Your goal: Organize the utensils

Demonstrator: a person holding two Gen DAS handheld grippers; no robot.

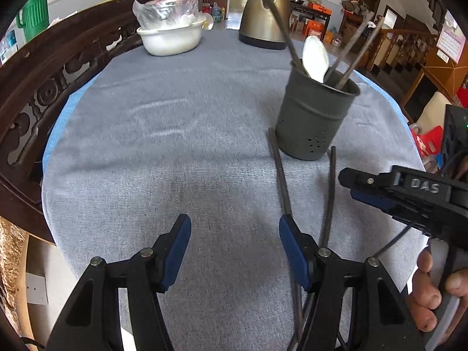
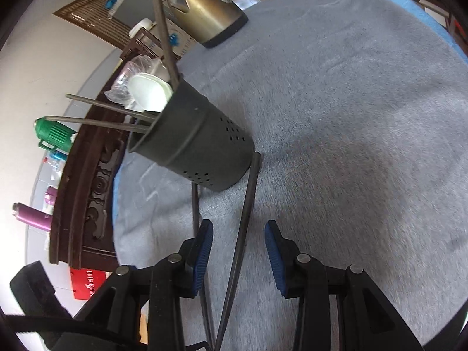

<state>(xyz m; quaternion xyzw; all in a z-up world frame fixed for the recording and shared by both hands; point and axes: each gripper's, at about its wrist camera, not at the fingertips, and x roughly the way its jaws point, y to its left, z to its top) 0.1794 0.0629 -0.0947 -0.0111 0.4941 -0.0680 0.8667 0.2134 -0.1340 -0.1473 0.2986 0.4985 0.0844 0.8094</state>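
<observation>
A dark perforated utensil holder [image 1: 316, 111] stands on the grey cloth, holding a white spoon [image 1: 315, 55] and several dark chopsticks [image 1: 355, 55]. It also shows in the right wrist view [image 2: 196, 143]. Two dark chopsticks [image 1: 282, 181] [image 1: 330, 193] lie on the cloth in front of the holder, crossing near my left gripper's right finger. My left gripper [image 1: 234, 251] is open and empty, left of them. My right gripper [image 2: 238, 251] is open, and one chopstick [image 2: 244, 222] runs between its fingers while the other [image 2: 195, 207] lies just left. The right gripper's body [image 1: 409, 196] shows at the right of the left wrist view.
A bronze kettle [image 1: 264, 17] and a white basin [image 1: 172, 36] with a plastic bag stand at the table's far end. A carved dark wooden rail [image 1: 44, 87] borders the table's left side. The cloth's blue edge [image 1: 58, 125] shows on the left.
</observation>
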